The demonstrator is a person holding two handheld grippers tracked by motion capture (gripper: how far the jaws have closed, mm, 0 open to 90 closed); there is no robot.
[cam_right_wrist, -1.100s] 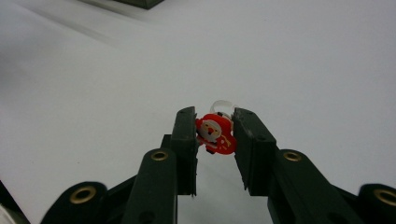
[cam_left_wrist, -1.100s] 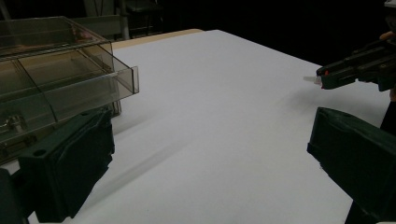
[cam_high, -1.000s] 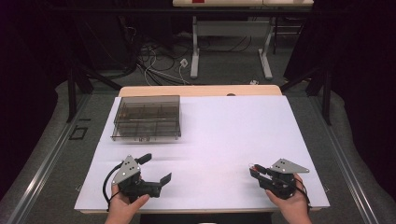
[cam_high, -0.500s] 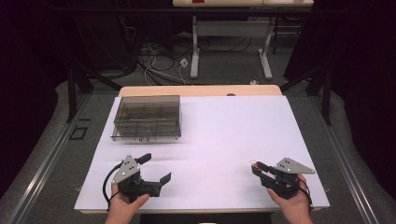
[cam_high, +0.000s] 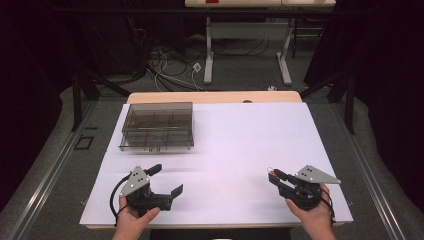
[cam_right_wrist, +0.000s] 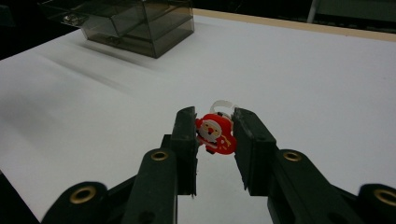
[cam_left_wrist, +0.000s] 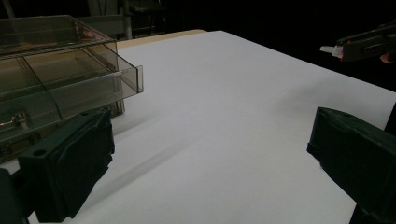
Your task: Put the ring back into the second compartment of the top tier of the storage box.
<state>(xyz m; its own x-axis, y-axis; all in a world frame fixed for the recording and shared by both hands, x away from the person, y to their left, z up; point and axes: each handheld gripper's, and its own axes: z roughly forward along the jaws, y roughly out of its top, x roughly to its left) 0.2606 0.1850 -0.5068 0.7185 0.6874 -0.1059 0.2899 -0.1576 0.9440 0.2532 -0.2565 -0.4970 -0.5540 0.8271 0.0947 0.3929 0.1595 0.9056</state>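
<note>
A small red Santa charm [cam_right_wrist: 215, 134] with a white loop on top sits pinched between the pads of my right gripper [cam_right_wrist: 215, 125]. That gripper [cam_high: 273, 175] hovers low over the white table near its front right, pointing left and away. In the left gripper view the charm's pale tip [cam_left_wrist: 329, 49] sticks out of the right gripper [cam_left_wrist: 364, 44] at the far right. My left gripper [cam_high: 166, 180] rests near the front left with its jaws wide apart and nothing between them [cam_left_wrist: 210, 140]. A smoky clear compartment box [cam_high: 157, 125] stands at the back left.
A white sheet covers the table [cam_high: 240, 145], and a strip of bare wood [cam_high: 210, 96] shows along the far edge. The box [cam_left_wrist: 56, 79] lies close ahead of the left gripper, to its left. Beyond the table are floor cables and a desk's white legs [cam_high: 209, 55].
The right gripper's tip has crept slightly away from the front edge, still holding the charm. The left gripper has stayed put.
</note>
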